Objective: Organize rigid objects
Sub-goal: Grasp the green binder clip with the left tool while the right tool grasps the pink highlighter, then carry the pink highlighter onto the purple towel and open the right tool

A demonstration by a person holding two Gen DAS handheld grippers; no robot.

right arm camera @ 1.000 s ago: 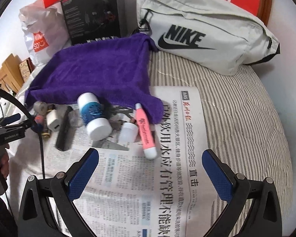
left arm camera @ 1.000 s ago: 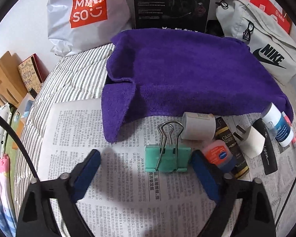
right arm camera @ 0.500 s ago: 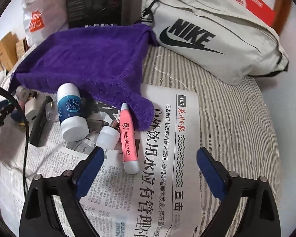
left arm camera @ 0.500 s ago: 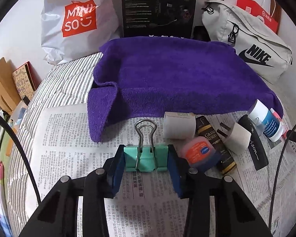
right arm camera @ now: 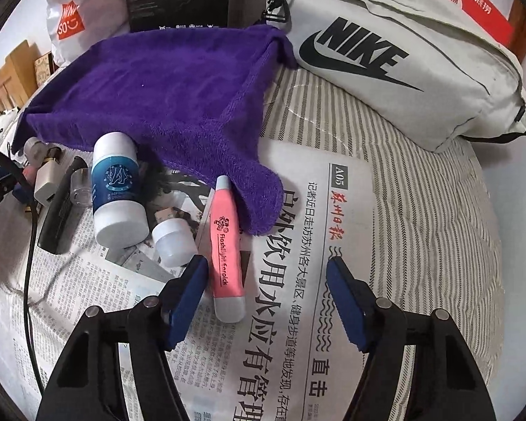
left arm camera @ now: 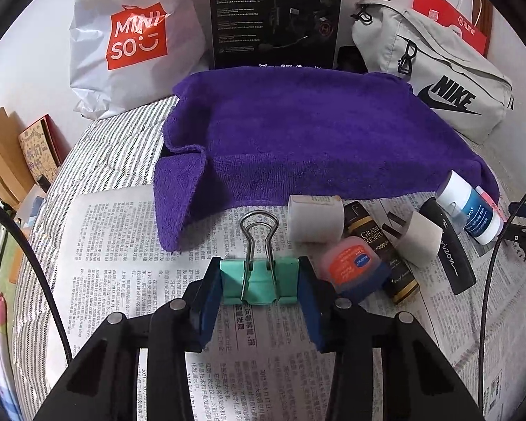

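Left gripper (left arm camera: 259,286): closed on the green binder clip (left arm camera: 259,282), one blue pad against each end of its body; the clip lies flat on the newspaper (left arm camera: 115,245), wire handles pointing away toward the purple towel (left arm camera: 298,133).
Why that hold: taking the clip by its two ends leaves the springy handles free and gives the pads flat metal to bear on, so I judge the grip firm enough for a lift.
Left neighbours: a small orange-lidded jar (left arm camera: 350,270) sits just beside the right finger, apparently touching it; behind it a white roll (left arm camera: 315,217), a dark gold-lettered tube (left arm camera: 382,249) and a white charger plug (left arm camera: 417,242) crowd the near edge of the towel.
Left pose: low and nearly level over the paper, fingers pointing toward the towel.
Right gripper (right arm camera: 266,287): open, holding nothing; jaws stand wide apart around the near end of the pink earpick (right arm camera: 226,245), whose far tip is tucked under the towel's corner.
Why that spread: the left finger is just beside the earpick, the right well off it, so closing would likely nudge it sideways before it seats.
Right neighbours: a small white jar (right arm camera: 173,236) and a blue-and-white bottle (right arm camera: 117,193) lie to the left of the earpick.
Right pose: tilted down at the paper's middle.
Beyond: a grey Nike bag (right arm camera: 403,52) lies at the far edge of the striped bed (right arm camera: 438,210).
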